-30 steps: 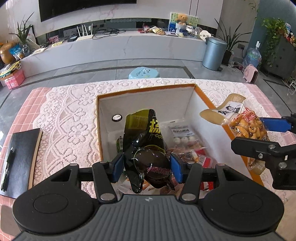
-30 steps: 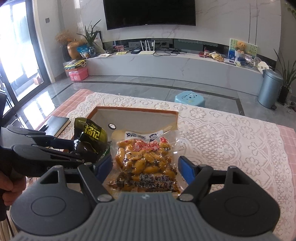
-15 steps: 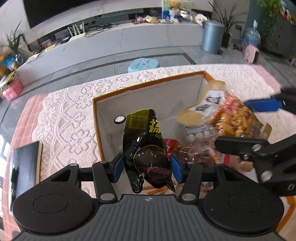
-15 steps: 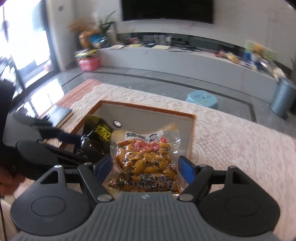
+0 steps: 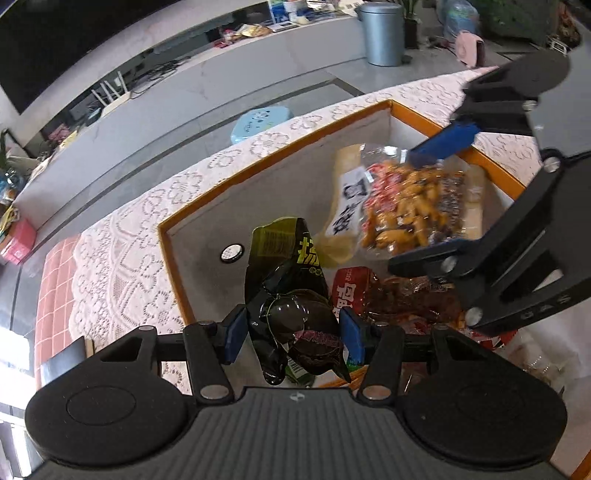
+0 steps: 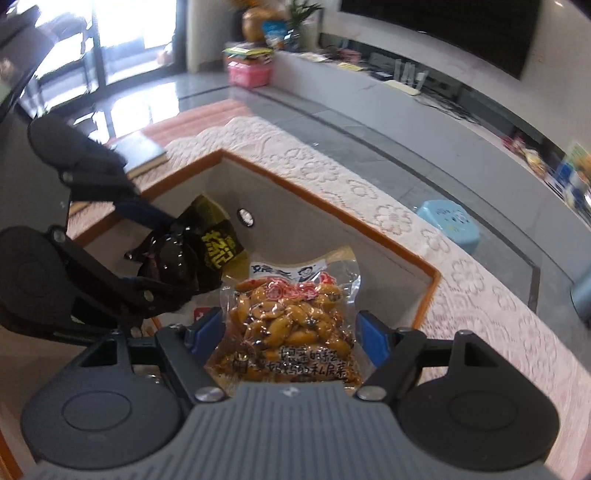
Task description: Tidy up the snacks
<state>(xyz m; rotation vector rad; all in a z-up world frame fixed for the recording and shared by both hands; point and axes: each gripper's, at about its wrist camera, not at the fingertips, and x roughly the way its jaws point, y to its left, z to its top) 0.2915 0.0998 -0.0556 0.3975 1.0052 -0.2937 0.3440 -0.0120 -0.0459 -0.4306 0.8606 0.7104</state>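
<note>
My left gripper (image 5: 293, 334) is shut on a shiny black snack bag (image 5: 291, 291) with yellow lettering, held over the near left part of an orange-rimmed box (image 5: 280, 149). My right gripper (image 6: 291, 334) is shut on a clear packet of yellow-brown snacks (image 6: 291, 317). In the left wrist view that clear packet (image 5: 406, 206) hangs inside the box at the right, between the right gripper (image 5: 441, 192) and its blue pads. The right wrist view shows the black bag (image 6: 195, 254) and the left gripper (image 6: 166, 253) just left of the packet. Red snack packs (image 5: 388, 295) lie on the box floor.
The box stands on a table with a white lace cloth (image 5: 122, 236). A dark notebook (image 6: 142, 153) lies on the table left of the box. Beyond the table are a blue stool (image 5: 260, 123), a grey bin (image 5: 380, 33) and a long low cabinet (image 5: 207, 92).
Both grippers have sunk toward the box and rolled. The clear packet has moved from beside the box's right rim to inside it, close to the black bag.
</note>
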